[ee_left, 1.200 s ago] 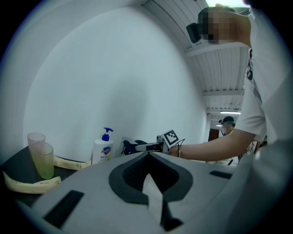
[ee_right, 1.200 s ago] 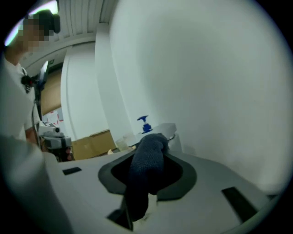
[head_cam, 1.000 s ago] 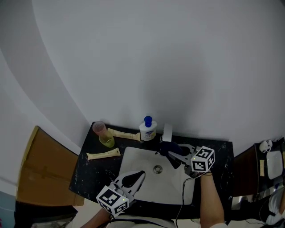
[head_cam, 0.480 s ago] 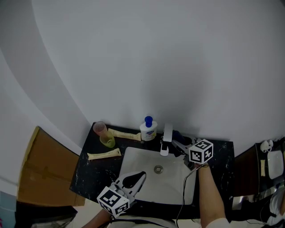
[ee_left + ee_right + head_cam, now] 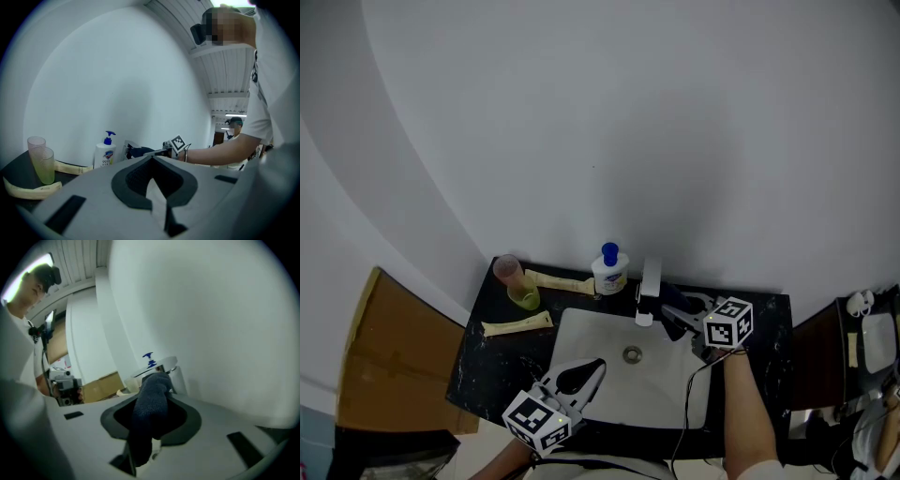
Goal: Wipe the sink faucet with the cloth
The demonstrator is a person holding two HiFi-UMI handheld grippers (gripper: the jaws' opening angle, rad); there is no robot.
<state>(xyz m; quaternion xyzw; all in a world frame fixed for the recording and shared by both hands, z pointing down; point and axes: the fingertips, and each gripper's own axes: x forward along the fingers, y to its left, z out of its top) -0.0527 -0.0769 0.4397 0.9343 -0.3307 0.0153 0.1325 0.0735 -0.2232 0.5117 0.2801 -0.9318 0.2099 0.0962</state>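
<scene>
— At the back of the sink (image 5: 661, 380), right by the faucet (image 5: 650, 281), is that the cloth?
— Yes. The right gripper (image 5: 677, 317) has its jaws part closed on the dark cloth (image 5: 150, 404). It pinches the cloth along its length, so a thick fold sticks out past the tips toward the faucet. I cannot tell whether the fold touches the metal or sits just short of it.
— How will the cloth behave?
— It looks like terry or knitted stuff: soft, light and floppy. It should mould round the spout rather than skid. A loose tail runs back between the jaws, though, and could slip out if the pinch is slack. I would hold it where it bunches thickest.
— And the faucet?
— It is shiny and rigid and stands on the desk (image 5: 492, 361) behind the sink. It will not give, so the pressure should go through the cloth pad, not the gripper's hard tips. The smooth curve may let the cloth slide off sideways.
— The other hand?
— The left gripper (image 5: 595, 366) hangs over the near rim of the sink, well apart from the faucet. Its jaws are together at the tips with nothing between them.
— Anything close by?
— A soap bottle (image 5: 609, 270) stands just left of the faucet. It looks light and easy to knock.
</scene>
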